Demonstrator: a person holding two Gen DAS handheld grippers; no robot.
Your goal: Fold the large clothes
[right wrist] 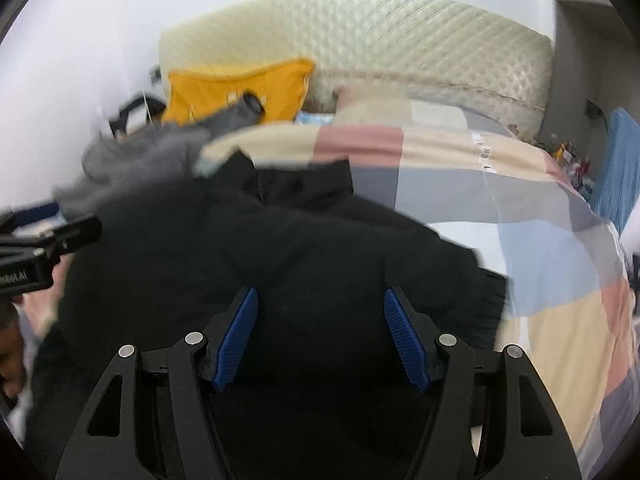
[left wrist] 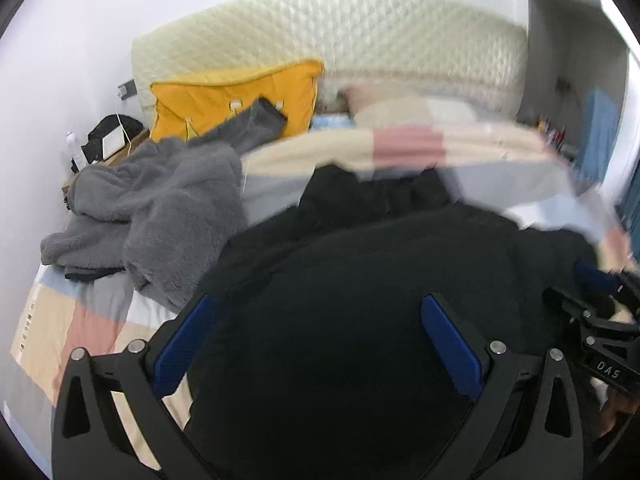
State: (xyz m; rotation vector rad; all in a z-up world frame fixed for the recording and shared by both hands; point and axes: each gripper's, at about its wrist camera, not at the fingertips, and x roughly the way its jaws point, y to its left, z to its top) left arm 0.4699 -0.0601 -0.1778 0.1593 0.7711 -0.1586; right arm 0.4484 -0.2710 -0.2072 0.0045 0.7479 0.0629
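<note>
A large black jacket [left wrist: 360,260] lies spread on the checked bedspread [left wrist: 400,148], collar toward the headboard; it also shows in the right wrist view [right wrist: 280,240]. My left gripper [left wrist: 320,312] is open, its blue pads wide apart over the jacket's near part. My right gripper [right wrist: 320,304] is open over the jacket's near edge. The right gripper shows at the right edge of the left wrist view [left wrist: 592,300], and the left gripper at the left edge of the right wrist view [right wrist: 48,240]. I cannot tell whether the pads touch the cloth.
A grey fleece garment [left wrist: 160,208] is heaped on the bed's left side. A yellow pillow [left wrist: 236,96] leans on the cream quilted headboard [left wrist: 340,32]. A nightstand with dark items [left wrist: 104,140] stands at the left wall. Bedspread [right wrist: 540,260] lies bare to the right.
</note>
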